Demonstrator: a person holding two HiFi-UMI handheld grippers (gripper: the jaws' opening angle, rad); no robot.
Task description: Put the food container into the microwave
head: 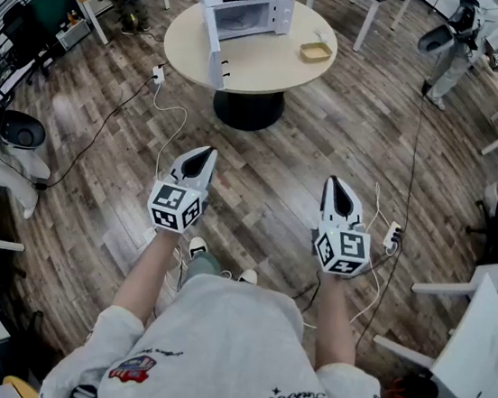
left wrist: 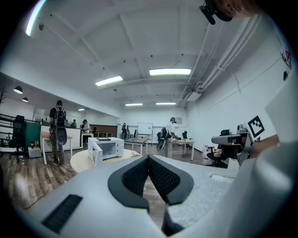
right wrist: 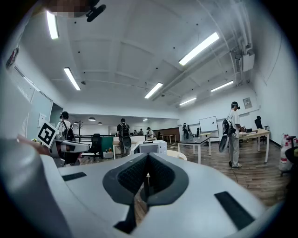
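Where the task stands: barely begun, as I judge it. Nothing is gripped and nothing is inside the oven.
Left gripper [head: 208,153]: held low over the brown wood-plank floor [head: 96,183], well apart from the table. Its dark ribbed fingers [left wrist: 135,179] are clenched tip to tip, with nothing between them.
Round beige table [head: 274,77]: straight ahead on a black pedestal. It carries both of the task's things.
White box-shaped microwave [head: 253,9]: on the far left part of the table. Its door [head: 215,54] is swung wide open, and no container shows in the cavity.
Shallow tan food container [head: 316,51]: on the table near the microwave's right side, not touching it and untouched by either gripper.
Right gripper [head: 332,182]: level with the left one over the floor. Its fingers [right wrist: 132,174] are pressed together on nothing.
Done: the door already stands open.
Left to do: walk up to the table, open one gripper's fingers around the container's rim, lift it, then slide it leftward into the cavity. The container looks light and thin-walled, so a gentle pinch should do.
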